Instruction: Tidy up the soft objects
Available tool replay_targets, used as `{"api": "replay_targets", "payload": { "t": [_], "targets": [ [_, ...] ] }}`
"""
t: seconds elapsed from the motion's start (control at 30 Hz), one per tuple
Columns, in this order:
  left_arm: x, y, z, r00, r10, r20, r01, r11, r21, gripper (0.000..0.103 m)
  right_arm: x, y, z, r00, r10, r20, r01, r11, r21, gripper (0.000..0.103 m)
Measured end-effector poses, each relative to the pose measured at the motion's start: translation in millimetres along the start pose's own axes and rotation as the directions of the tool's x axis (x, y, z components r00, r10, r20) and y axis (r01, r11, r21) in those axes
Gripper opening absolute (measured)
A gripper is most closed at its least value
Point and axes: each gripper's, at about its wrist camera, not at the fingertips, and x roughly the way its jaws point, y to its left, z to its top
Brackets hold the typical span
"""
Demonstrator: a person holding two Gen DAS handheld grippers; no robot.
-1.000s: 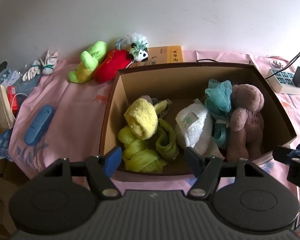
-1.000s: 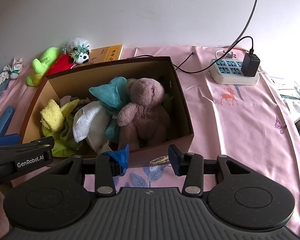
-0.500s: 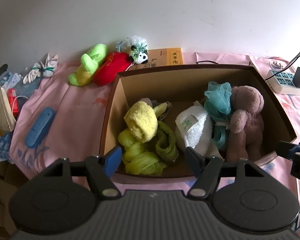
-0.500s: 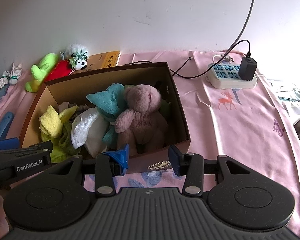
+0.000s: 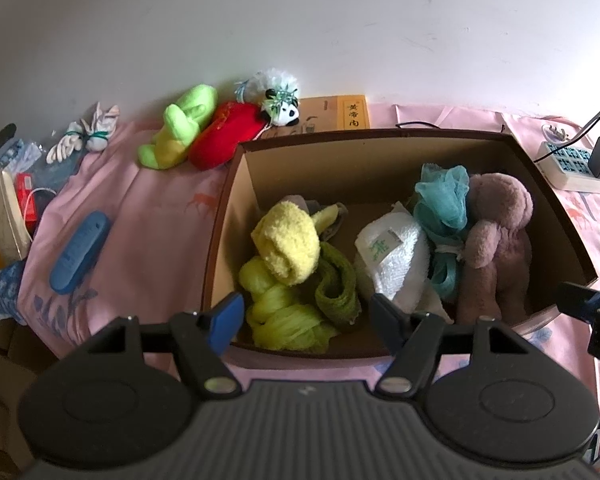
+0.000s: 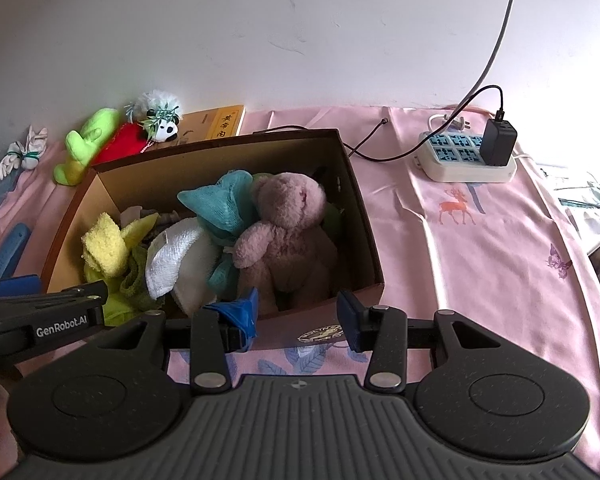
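So the cardboard box (image 5: 228, 220) is already pretty full: a yellow fuzzy sock (image 5: 286, 240) and some lime green yarn (image 5: 284, 316) on the left side, an olive knit piece (image 5: 336, 288) next to them, a rolled white towel (image 5: 396, 256) in the middle, then a teal mesh pouf (image 5: 444, 196) and a pink teddy bear (image 5: 496, 236) packed against the right wall. I'd call that most of the job done.

What's left, as far as I can tell, sits outside on the pink cloth of the counter (image 6: 480, 260), just past the box's far left corner: a lime green plush (image 5: 180, 130), a red plush (image 5: 226, 140) touching it, and a little panda toy (image 5: 280, 100) up against the wall. Further left there's a small white knotted bundle (image 5: 86, 138) that might count as soft too. The blue remote-looking thing (image 5: 80, 252) and the power strip (image 6: 466, 156) probably aren't part of it.

Both grippers hover at the near edge of the box with nothing in them. Left gripper (image 5: 306, 316) has its jaws spread wide, right gripper (image 6: 298, 312) has them apart too. My guess is the next grab is one of those far-left plushies, and the left one is closer to them
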Motion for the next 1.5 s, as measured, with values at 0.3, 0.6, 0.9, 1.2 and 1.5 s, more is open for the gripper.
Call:
{"api": "replay_targets", "payload": {
  "t": [0.3,0.6,0.9,1.2,1.5],
  "targets": [
    [-1,0,0,1.0,0.007,0.002,-0.007,1.0,-0.004,0.072,-1,1,0,1.0,0.025,0.007,-0.025,1.0,-0.001,0.027],
    [-2,1,-2,1.0,0.008,0.0,-0.008,1.0,-0.006,0.072,-4,2,-2,1.0,0.021,0.01,-0.021,1.0,-0.01,0.027],
    [-8,2,-7,1.0,0.004,0.009,-0.004,1.0,-0.009,0.072,-12,0,-4,1.0,0.012,0.022,-0.012,1.0,-0.01,0.027],
    [-16,3,-13,1.0,-0.002,0.017,0.002,1.0,0.0,0.072,-23,1,-13,1.0,-0.002,0.026,0.002,1.0,0.0,0.027],
    [-25,9,-17,0.999,0.022,0.026,-0.022,1.0,0.014,0.072,-29,2,-21,0.999,0.009,0.038,-0.01,0.999,0.047,0.027]
  ]
}}
